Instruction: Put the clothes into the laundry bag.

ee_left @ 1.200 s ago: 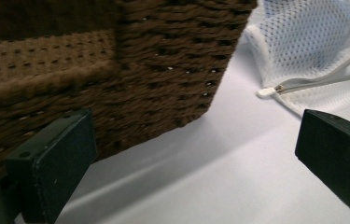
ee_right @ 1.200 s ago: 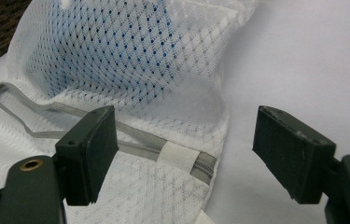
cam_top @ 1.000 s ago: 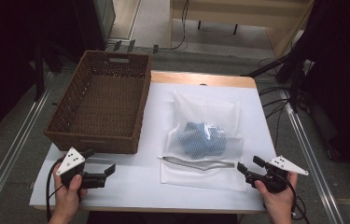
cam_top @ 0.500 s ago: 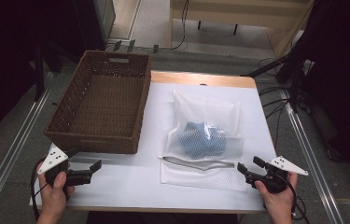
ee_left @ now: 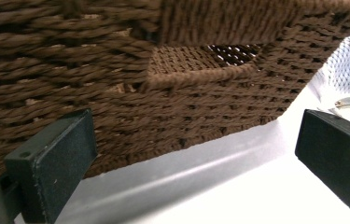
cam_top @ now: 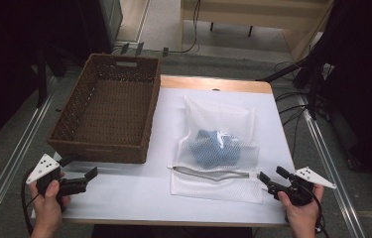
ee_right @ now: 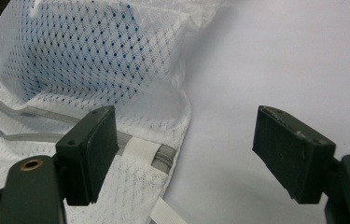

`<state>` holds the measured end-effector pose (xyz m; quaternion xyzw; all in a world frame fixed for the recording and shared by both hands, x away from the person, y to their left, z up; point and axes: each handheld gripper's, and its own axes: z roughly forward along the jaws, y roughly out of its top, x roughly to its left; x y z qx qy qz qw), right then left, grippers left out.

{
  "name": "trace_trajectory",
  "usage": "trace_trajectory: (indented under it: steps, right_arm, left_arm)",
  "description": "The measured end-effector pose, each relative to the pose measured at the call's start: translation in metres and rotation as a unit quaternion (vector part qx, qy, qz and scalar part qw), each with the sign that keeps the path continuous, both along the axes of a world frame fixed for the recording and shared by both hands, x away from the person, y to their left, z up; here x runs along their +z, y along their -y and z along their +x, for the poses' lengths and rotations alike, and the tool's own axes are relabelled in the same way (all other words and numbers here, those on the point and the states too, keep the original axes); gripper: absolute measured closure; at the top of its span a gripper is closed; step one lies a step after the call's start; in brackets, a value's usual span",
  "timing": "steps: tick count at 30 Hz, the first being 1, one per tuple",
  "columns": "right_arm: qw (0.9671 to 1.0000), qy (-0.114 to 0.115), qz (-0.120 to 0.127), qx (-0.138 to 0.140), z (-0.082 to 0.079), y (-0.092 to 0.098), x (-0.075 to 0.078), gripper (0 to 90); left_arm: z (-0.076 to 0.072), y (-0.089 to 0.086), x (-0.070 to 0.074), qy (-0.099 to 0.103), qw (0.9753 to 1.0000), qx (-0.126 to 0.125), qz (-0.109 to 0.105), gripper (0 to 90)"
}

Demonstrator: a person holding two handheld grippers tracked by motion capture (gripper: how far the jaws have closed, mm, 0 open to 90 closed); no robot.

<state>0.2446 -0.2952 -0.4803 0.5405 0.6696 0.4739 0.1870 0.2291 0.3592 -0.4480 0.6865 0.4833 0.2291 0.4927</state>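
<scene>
**Both grippers released at the near edge; mesh bag lying flat on the worktop**

A white mesh bag [cam_top: 218,146] is lying flat on the white worktop [cam_top: 124,186], right of centre, with a blue garment [cam_top: 213,148] showing through the netting. The bag's zipper [cam_top: 213,174] is running across its near end, wavy and partly gaping. The bag is sitting just beside the wicker basket [cam_top: 109,114], not touching it; the basket is occupying the left part of the worktop, and nothing is showing inside it in the high view.

The right gripper [cam_top: 271,181] is being held at the near right corner, jaws spread wide and gripping nothing. In the right gripper view, the right gripper [ee_right: 200,154] is pointing at the bag's near right corner: one jaw is hovering over the mesh bag [ee_right: 93,70] beside the zipper [ee_right: 158,154] end, the other over bare worktop. Whether the jaw is touching the mesh cannot be told.

The left gripper [cam_top: 82,179] is being held at the near left corner, well apart from the bag, jaws also released and holding nothing. In the left gripper view, the left gripper [ee_left: 196,158] is facing the near wall of the wicker basket [ee_left: 163,93], below its handle slot, with a strip of worktop between.
</scene>
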Motion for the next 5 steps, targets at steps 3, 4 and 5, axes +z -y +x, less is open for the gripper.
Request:
trace_trajectory:
  steps: [3, 4, 5]
  right_arm:
    - [1.0, -0.003, -0.001, 0.003, 0.0004, -0.0027, -0.0016, 22.7]
    - [1.0, -0.002, -0.002, 0.005, 0.0008, -0.0041, -0.0021, 22.7]
    - [1.0, -0.004, -0.003, 0.007, 0.0009, -0.0055, -0.0022, 22.7]
  left_arm:
    - [0.0016, 0.0013, -0.0018, -0.005, 1.0, -0.002, -0.007, 0.0]
    - [0.0019, 0.0033, -0.0022, -0.006, 1.0, -0.003, -0.003, 0.0]
    - [0.0023, 0.0056, -0.0025, -0.006, 1.0, -0.006, 0.0, 0.0]
